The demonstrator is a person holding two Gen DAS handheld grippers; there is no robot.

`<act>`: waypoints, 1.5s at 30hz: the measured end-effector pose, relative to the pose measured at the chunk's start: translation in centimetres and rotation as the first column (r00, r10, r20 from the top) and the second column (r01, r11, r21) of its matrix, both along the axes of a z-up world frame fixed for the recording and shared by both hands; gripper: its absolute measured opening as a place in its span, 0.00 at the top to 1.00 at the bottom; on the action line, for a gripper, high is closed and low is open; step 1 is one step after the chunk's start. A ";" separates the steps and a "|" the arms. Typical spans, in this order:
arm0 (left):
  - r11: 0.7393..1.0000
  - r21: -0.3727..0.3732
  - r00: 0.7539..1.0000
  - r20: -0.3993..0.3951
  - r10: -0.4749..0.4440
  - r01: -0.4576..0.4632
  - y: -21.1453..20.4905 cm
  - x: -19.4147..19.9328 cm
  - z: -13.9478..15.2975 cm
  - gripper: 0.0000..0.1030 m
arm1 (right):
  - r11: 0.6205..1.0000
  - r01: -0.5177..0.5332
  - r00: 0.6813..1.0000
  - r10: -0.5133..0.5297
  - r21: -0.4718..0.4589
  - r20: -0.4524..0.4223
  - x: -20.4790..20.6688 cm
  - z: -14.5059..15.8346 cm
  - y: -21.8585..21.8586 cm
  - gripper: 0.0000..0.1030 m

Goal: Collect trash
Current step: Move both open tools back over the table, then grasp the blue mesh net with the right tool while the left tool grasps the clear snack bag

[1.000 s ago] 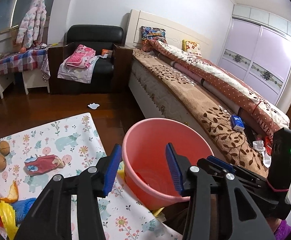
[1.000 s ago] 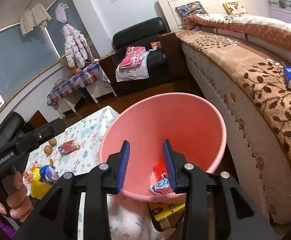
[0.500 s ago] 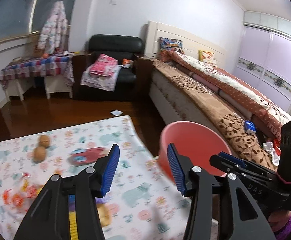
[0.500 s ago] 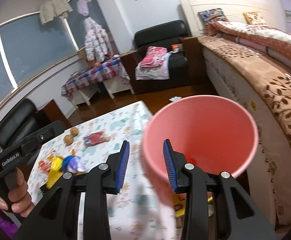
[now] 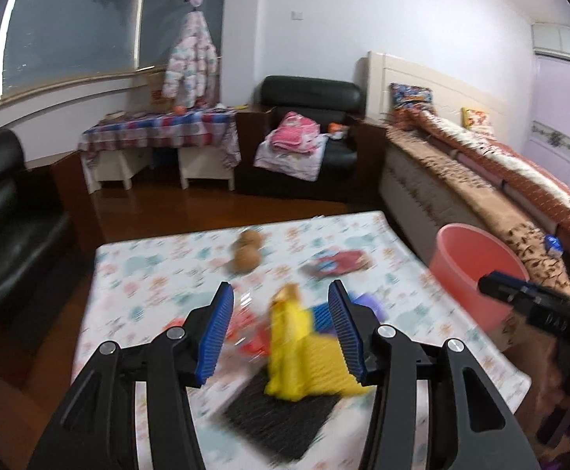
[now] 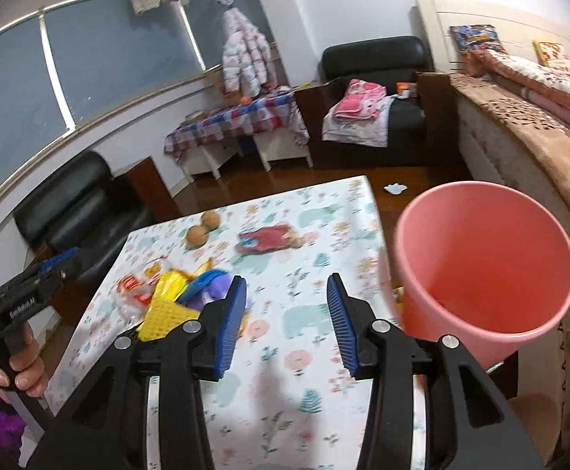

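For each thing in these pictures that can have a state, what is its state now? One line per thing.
left gripper: open, empty, above the wrapper pile.
right gripper: open, empty, over the table.
pink bucket: upright, beside the table, contents not visible.
yellow wrapper: crumpled, lying on the table.
red wrapper: lying flat on the table.
two brown balls: on the table, touching.

Floral-clothed table bearing wrapper heap, two nuts
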State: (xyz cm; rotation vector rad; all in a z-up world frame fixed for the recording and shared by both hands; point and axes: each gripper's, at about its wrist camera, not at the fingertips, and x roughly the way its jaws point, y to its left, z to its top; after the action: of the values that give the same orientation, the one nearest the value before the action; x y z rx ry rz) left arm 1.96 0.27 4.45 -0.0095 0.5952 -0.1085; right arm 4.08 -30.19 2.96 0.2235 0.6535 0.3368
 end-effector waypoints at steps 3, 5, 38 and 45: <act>1.000 0.006 0.999 -0.025 0.026 -0.026 2.0 -1.5 -0.9 0.52 | 1.000 -0.017 1.000 0.017 0.010 -0.008 -0.1 -0.4 1.0 0.58; 0.999 0.004 0.998 -0.046 0.039 -0.039 3.0 -2.6 -1.7 0.52 | 1.000 -0.029 0.999 0.029 0.011 -0.023 -0.1 -0.8 1.9 0.58; 0.987 -0.115 0.981 -0.174 0.090 -0.111 3.7 5.9 -6.2 0.64 | 0.983 -0.171 0.980 0.164 -0.062 -0.110 0.3 -4.2 7.4 0.58; 0.987 -0.140 0.980 -0.192 0.049 -0.077 3.9 6.5 -6.9 0.91 | 0.975 -0.218 0.970 0.212 -0.045 -0.122 0.7 -4.3 8.9 0.58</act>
State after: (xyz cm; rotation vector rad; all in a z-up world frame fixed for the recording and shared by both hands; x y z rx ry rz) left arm 8.42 4.13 -2.46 -0.1837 0.7743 -0.0900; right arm 4.78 -21.28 -1.35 0.1164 0.8045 0.5152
